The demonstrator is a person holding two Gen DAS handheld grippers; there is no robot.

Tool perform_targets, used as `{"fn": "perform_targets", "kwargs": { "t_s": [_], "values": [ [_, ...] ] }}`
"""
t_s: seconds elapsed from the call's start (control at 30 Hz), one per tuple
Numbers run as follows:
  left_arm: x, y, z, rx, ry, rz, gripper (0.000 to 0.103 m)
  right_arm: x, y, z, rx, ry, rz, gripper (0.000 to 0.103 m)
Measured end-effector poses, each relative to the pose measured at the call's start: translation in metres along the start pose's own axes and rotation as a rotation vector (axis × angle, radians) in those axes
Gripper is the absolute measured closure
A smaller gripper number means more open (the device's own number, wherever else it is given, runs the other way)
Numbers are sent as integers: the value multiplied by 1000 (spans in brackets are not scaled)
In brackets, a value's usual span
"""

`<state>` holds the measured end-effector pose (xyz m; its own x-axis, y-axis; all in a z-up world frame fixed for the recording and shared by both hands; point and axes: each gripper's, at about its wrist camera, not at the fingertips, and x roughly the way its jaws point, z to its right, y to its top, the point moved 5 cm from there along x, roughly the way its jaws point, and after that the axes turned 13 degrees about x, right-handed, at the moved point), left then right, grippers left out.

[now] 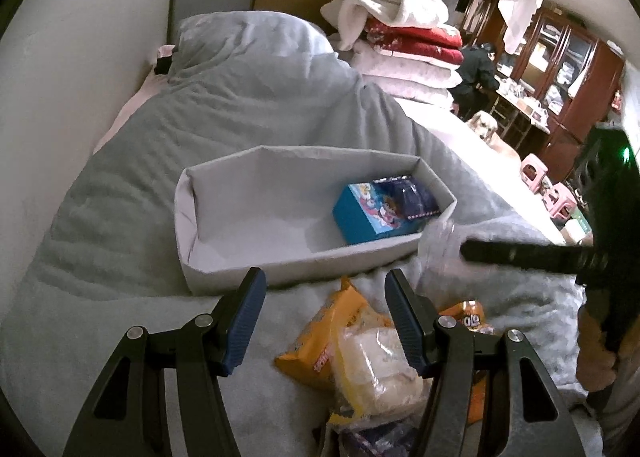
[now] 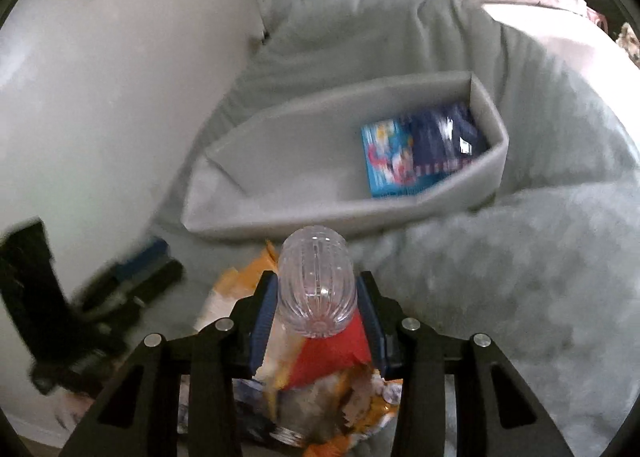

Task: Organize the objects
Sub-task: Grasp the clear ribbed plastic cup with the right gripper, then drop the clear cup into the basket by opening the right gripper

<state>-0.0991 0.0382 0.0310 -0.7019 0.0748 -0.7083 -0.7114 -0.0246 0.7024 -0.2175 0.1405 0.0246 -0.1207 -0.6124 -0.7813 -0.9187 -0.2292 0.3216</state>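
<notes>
A grey fabric bin [image 1: 224, 257] [image 2: 280, 213] lies on the grey blanket. Inside it at the right end are a light-blue carton [image 1: 360, 213] [image 2: 384, 161] and a dark-blue packet [image 1: 404, 193] [image 2: 440, 141]. My left gripper [image 1: 325, 281] is open just in front of the bin, over a yellow snack packet [image 1: 340, 321] and a clear-wrapped white bun [image 1: 380, 361]; nothing sits between its pads. My right gripper [image 2: 317, 277] is shut on a clear ribbed plastic bottle [image 2: 316, 289] [image 1: 440, 253], held above red and orange packets [image 2: 328, 353] near the bin's front right corner.
A pale wall [image 1: 80, 77] runs along the bed's left side. Folded quilts and cushions [image 1: 400, 17] are piled at the far end. Beyond the bed's right edge are a dog [image 1: 484, 129], pink stools [image 1: 536, 173], dark wooden cabinets [image 1: 560, 69] and a person in dark clothes [image 1: 476, 73].
</notes>
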Motion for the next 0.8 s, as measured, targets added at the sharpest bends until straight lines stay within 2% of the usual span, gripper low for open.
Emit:
{"fn": "perform_targets", "kwargs": {
  "t_s": [0.07, 0.17, 0.27, 0.33, 0.43, 0.6, 0.67, 0.7, 0.8],
  "values": [
    [2, 6, -2, -1, -5, 5, 42, -7, 13, -6, 10, 21, 26, 64],
    [10, 17, -7, -5, -23, 13, 42, -3, 36, -15, 0, -9, 58, 64],
    [27, 32, -14, -1, -32, 0, 42, 27, 57, -19, 15, -45, 32, 64],
    [42, 41, -19, 15, -16, -23, 42, 49, 67, -16, 39, -74, 5, 64],
    [63, 46, -28, 24, 14, -71, 42, 78, 79, -11, 75, -117, 10, 64],
    [79, 41, -40, -43, 9, -101, 44, 104, 87, 0, 81, -210, 45, 64],
    [78, 37, -41, -65, -8, -93, 44, 114, 85, 9, 98, -236, 11, 63],
    [76, 34, -41, -66, -7, -91, 44, 117, 82, 14, 111, -242, -16, 63],
    [76, 28, -42, -60, 5, -97, 44, 107, 75, 16, 111, -227, -21, 63]
  ]
}}
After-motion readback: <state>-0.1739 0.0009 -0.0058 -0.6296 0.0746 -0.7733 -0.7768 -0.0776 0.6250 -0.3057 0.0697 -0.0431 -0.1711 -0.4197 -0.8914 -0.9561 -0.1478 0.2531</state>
